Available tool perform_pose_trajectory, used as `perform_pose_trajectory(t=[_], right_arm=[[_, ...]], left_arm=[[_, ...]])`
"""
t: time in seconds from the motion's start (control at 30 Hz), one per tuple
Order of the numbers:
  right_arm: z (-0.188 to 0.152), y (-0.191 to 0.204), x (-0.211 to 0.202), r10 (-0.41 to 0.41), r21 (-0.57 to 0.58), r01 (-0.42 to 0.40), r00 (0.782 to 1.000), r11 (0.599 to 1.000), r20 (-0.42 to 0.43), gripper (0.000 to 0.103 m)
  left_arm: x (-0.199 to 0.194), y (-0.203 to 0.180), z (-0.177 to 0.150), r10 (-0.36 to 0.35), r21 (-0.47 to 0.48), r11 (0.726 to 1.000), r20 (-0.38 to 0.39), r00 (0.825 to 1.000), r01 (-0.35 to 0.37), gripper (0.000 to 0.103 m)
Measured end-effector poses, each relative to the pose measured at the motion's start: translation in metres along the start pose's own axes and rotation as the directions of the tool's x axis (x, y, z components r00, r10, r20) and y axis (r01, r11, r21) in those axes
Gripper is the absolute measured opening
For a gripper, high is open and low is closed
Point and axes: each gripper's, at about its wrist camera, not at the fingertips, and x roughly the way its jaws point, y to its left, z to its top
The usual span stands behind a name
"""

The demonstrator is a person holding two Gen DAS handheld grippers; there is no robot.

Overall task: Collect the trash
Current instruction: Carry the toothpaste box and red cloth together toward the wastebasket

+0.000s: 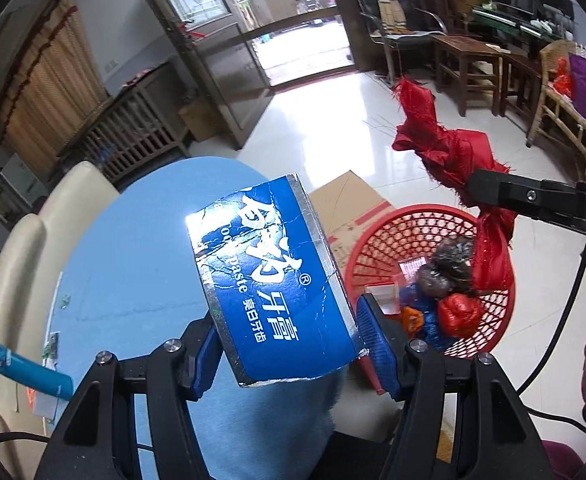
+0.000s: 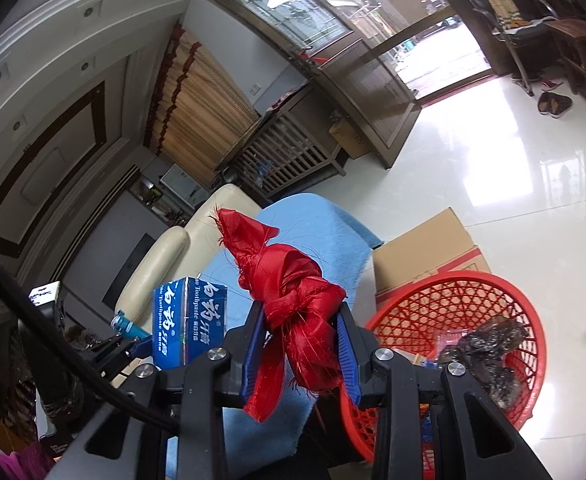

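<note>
Toothpaste box (image 1: 277, 276), blue with silver edges and white Chinese lettering: clamped between the blue pads of the left gripper (image 1: 293, 344), held tilted above the blue cloth-covered table (image 1: 141, 248). Red fabric strip (image 2: 293, 300), knotted and frayed: pinched in the right gripper (image 2: 303, 344), ends hanging below the fingers, held up beside the basket. Red plastic lattice basket (image 1: 489, 320): on the floor beside the table, containing crumpled bags, one dark (image 1: 449, 264), one red (image 1: 459, 314), and blue scraps. Cardboard box (image 2: 425, 264): flattened, between table and basket. Teal tube (image 1: 33, 376): lying at the table's left edge, next to a cream sofa (image 1: 17, 264). Glossy white tile floor (image 2: 493, 160) beyond.
</note>
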Motion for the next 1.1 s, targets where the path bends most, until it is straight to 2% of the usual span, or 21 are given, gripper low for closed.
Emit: perform_pose_trajectory(t=[0.27, 0.7, 1.1], right_arm=[[0.000, -0.024, -0.003, -0.025, 0.047, 0.025, 1.000, 0.999, 0.000, 0.036], [0.001, -0.056, -0.005, -0.044, 0.116, 0.044, 0.999, 0.992, 0.002, 0.036], [-0.003, -0.072, -0.005, -0.069, 0.158, 0.070, 0.998, 0.985, -0.013, 0.037]], left_arm=[[0.014, -0.016, 0.011, -0.057, 0.013, 0.998, -0.031, 0.998, 0.057, 0.065], [0.026, -0.032, 0.017, -0.080, 0.047, 0.995, -0.067, 0.995, 0.083, 0.066], [0.033, -0.040, 0.023, -0.134, 0.055, 0.989, -0.091, 0.987, 0.139, 0.066]])
